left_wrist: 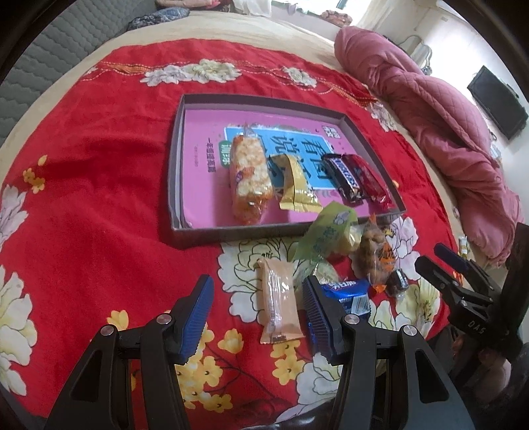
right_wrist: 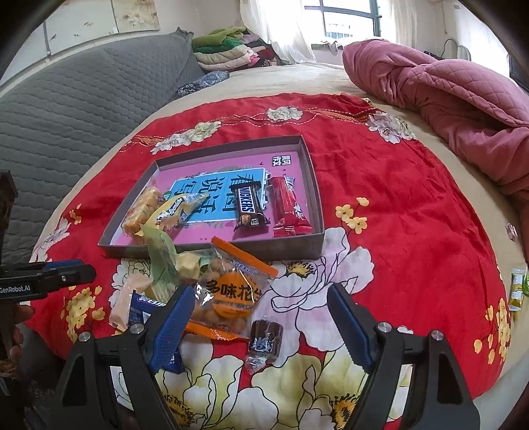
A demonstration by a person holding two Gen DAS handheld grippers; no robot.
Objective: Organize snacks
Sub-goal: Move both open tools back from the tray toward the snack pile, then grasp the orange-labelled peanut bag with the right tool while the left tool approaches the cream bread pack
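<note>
on the red bedspread, before the tray: loose snacks. left gripper half-wide over beige wafer pack, holding nothing; right gripper wide, empty. may pinch blue cookie pack too, being close.

A red flowered cloth covers the bed. A crumpled pink quilt lies beside it. Folded clothes sit by the window.

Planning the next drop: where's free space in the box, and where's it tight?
Free: the far half of the box, beyond the rice cracker pack and Snickers bar, plus the strip along its left wall. Crowded: the near row of four snacks, and the loose pile by the peanut bag outside the front wall.
</note>
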